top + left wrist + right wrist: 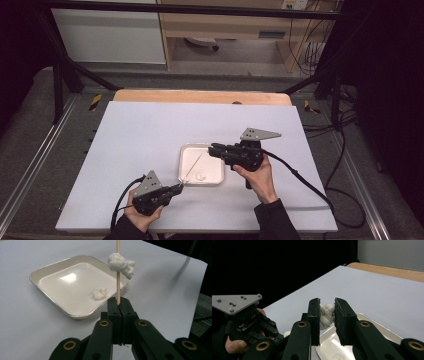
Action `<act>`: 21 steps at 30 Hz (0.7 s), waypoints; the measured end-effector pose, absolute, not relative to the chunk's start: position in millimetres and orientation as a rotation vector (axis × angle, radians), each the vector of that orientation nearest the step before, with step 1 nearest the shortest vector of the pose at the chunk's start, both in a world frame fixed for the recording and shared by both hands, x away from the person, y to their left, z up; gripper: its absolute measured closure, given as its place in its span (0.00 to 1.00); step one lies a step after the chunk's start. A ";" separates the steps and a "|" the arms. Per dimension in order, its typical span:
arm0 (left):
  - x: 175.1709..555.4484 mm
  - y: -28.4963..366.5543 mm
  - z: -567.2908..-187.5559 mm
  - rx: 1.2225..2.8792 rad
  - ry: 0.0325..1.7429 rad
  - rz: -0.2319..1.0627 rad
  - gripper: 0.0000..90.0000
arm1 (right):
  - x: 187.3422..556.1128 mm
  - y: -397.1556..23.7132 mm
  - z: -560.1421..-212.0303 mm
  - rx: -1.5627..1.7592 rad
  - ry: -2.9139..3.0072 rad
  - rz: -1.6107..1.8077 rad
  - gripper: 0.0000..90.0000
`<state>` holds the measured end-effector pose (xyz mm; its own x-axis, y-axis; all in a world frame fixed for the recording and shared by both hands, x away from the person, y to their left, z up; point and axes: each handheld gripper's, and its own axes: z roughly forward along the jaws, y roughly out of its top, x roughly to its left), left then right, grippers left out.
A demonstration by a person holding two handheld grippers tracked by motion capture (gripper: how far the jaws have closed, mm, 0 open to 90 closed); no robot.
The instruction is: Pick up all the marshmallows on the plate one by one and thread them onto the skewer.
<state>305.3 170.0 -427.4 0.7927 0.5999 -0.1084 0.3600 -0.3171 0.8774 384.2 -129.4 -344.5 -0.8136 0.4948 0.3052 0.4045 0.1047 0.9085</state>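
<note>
Two hand-held grippers are at work, one in each of your hands, over a white surface [150, 135]. No brand, label or writing can be read on anything.

Count of things: one square white tray [216, 179], one thin wooden skewer [118, 275], and two white puffs. One puff [121, 263] sits threaded on the skewer, partway up it; the other, a smaller bit [99, 293], lies loose on the tray floor toward its near right corner.

Your left hand-held gripper [119, 305] has its jaws fully closed on the skewer's lower end, holding it clamped. In the high view that left hand-held gripper [179, 188] is just near-left of the tray, and the skewer slants up and to the far right over the tray.

Your right hand-held gripper [327, 315] stands narrowly parted, with the skewered puff [325, 315] between its pads; the pads appear to touch its sides. In the high view this right hand-held gripper [212, 149] sits at the tray's far right corner, pointing left.
</note>
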 end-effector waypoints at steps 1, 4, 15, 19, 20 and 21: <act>305.0 169.4 -427.6 1.939 0.724 0.290 0.98 | 384.2 -128.9 -344.4 0.928 2.280 1.837 0.83; 304.5 168.5 -427.5 1.936 0.717 0.291 0.98 | 384.6 -127.0 -344.4 0.928 2.282 1.850 0.83; 303.3 167.9 -426.8 1.938 0.709 0.301 0.98 | 387.8 -118.6 -347.1 0.958 2.297 1.886 0.84; 303.3 167.8 -427.2 1.941 0.712 0.299 0.98 | 387.7 -117.0 -349.5 0.956 2.317 1.879 0.84; 303.4 167.9 -427.4 1.942 0.712 0.299 0.98 | 387.8 -116.5 -350.0 0.957 2.319 1.879 0.84; 303.2 168.0 -427.4 1.940 0.711 0.301 0.98 | 387.7 -116.0 -350.4 0.960 2.320 1.882 0.84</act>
<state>303.2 168.0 -427.4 0.7954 0.5985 -0.0955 0.3477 -0.3215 0.8807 387.7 -116.0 -350.4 -0.8130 0.4543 0.3642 0.4501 0.0935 0.8881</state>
